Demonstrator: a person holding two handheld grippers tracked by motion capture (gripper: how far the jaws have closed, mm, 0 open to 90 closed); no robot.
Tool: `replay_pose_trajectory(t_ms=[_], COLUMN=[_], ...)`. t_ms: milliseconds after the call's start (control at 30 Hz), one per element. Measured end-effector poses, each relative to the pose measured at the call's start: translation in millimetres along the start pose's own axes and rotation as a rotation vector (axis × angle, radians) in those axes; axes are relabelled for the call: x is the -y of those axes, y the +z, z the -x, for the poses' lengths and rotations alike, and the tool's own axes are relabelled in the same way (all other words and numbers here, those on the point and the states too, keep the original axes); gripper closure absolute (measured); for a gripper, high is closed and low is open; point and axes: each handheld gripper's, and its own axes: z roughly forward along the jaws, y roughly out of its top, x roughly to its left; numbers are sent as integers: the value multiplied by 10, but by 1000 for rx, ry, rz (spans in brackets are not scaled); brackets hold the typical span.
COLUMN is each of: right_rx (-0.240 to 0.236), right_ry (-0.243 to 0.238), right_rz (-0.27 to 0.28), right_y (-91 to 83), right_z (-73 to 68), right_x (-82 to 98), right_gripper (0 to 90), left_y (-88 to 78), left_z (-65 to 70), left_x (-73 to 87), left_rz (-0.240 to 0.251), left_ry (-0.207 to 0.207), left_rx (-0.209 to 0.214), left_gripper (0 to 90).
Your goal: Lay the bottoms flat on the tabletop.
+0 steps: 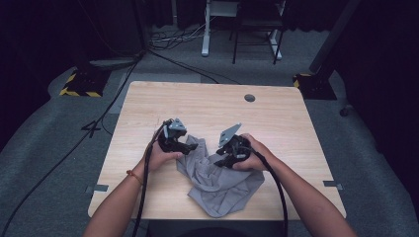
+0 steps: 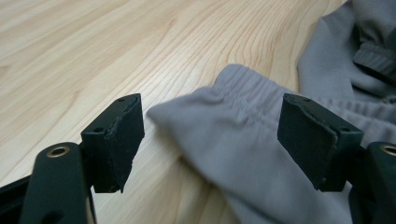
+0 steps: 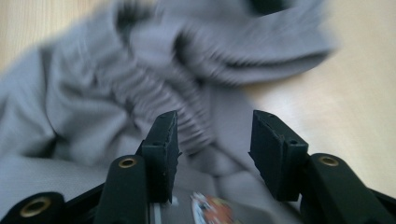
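Down near the front edge of the desk (image 1: 148,103), a rumpled grey garment (image 1: 217,185) lay between the person's two hands, its bulk reaching toward the person and a narrower part running up between the tools. From the high view, the left tool (image 1: 190,147) sat at the garment's upper left edge, tips pointing toward the cloth, while the right tool (image 1: 220,160) rested over the garment's right side, its tips aimed inward at the fabric. Both were held low, close to the desk's surface. Along the left tool (image 2: 210,135), the two black jaws stood spread wide, and a ribbed, elastic-looking hem of the garment (image 2: 243,140) lay on the wood in the gap between them; neither pad pressed on the cloth, and the left pad hung over bare wood just beside the hem's corner. More of the grey cloth was heaped beyond the right-hand pad in that view. Along the right tool (image 3: 212,140), the jaws stood parted about halfway, with nothing pinched; a gathered, ribbed band of the garment (image 3: 187,112) ran beneath and ahead of the gap, blurred, and folds of the cloth spread out to the left. A small printed label (image 3: 210,210) with a spot of orange showed on the fabric right under that tool, too blurred to read. Bare wood lay off to the right of the right-hand pad.
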Motion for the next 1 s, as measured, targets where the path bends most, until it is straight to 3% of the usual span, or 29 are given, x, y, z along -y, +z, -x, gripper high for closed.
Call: replay_pose_trajectory(t_ms=[67, 233, 367, 433, 467, 500, 567, 600, 633, 700, 767, 800, 833, 867, 900, 1000], right_rx=[-49, -78, -80, -56, -11, -1, 23, 23, 65, 91, 147, 147, 204, 204, 257, 362], right_ry=[-16, 12, 18, 1, -20, -26, -23, -23, -25, -11, 29, 29, 89, 89, 141, 210], right_rz=[-39, -34, -37, -38, -25, -12, 40, 40, 69, 102, 132, 132, 179, 179, 195, 181], right_y=[135, 229, 268, 261, 216, 191, 98, 98, -2, -112, -253, -253, -445, -445, -613, -804], right_z=[-19, -56, -125, -158, -212, -223, -246, -246, -248, -218, -159, -159, -72, -72, 26, 214], right_x=[27, 111, 149, 141, 120, 114, 104, 104, 106, 128, 164, 164, 221, 221, 277, 376], right_gripper=[509, 483, 565, 604, 683, 715, 784, 784, 803, 817, 822, 822, 827, 827, 829, 831], left_y=[44, 199, 221, 209, 183, 166, 127, 127, 83, 38, 1, 1, -60, -60, -123, -141], left_z=[8, 4, -16, -20, -15, -6, 27, 27, 36, 24, 5, 5, -30, -30, -66, -128], left_x=[-5, 33, 84, 88, 88, 91, 91, 91, 81, 68, 51, 51, 19, 19, -34, -173], left_rz=[-17, -55, -62, -62, -65, -65, -54, -54, -48, -36, -23, -23, 6, 6, 50, 69], left_ry=[19, -1, -27, -24, -9, 10, 56, 56, 87, 97, 96, 96, 84, 84, 79, 78], left_rx=[-9, 6, 18, 23, 39, 41, 4, 4, -24, -47, -72, -72, -84, -84, -116, -150], left_gripper=[237, 235, 268, 342, 409, 452, 674, 726, 809, 845, 854, 856, 857, 857, 858, 859])
